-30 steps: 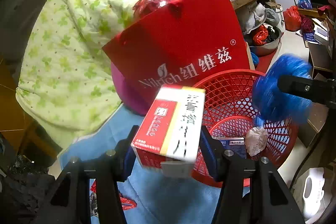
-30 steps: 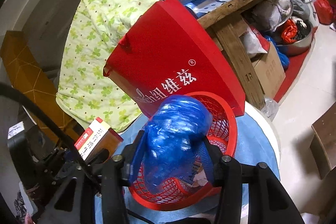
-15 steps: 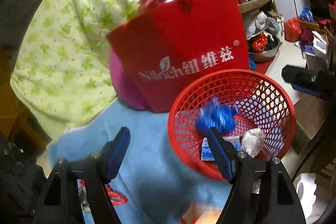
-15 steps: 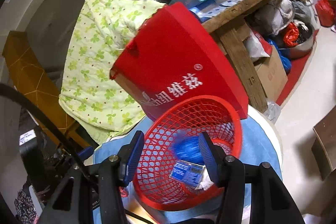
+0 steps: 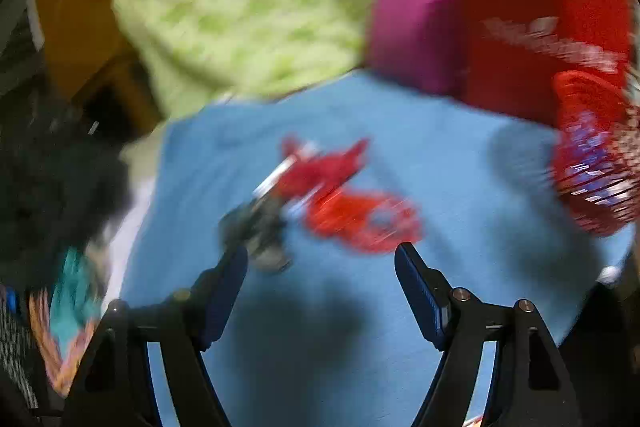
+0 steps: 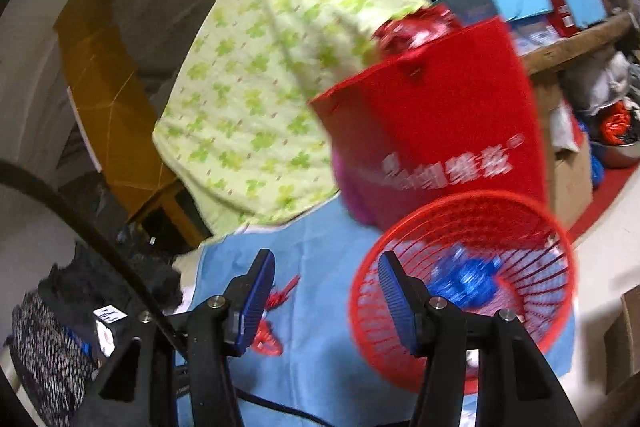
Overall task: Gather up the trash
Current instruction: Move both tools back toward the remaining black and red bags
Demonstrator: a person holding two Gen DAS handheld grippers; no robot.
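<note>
Ahead of the left tongs: the left gripper hangs over the light blue cloth-covered tabletop, and the crumpled red plastic wrapper lies just beyond its tips, at about twelve o'clock in the left wrist view.
Grey scrap: a blurred grey-and-silver crumpled bit sits against the wrapper's end at about eleven o'clock, close to the left finger.
Long axis: the red wrapper seems to run from ten o'clock to four o'clock across the gap, so it lies slantwise to the jaws; the blur leaves its outline unsure.
Left tongs: empty and spread wide, having just been opening; nothing sits between the pads.
Right tongs: the right gripper stands partly open with nothing between its pads.
Right tongs' bearing: the same red wrapper peeks out behind its left finger at about nine o'clock, off to one side.
Basket: the red plastic mesh basket stands at three o'clock of the left tongs and two o'clock of the right, with a blue crumpled bag already inside.
Nearer hand: by my reading the left, since the wrapper is straight ahead of it.
Coming move: likely a short drop onto the wrapper, perhaps with a slight roll to square the jaws across it.
</note>
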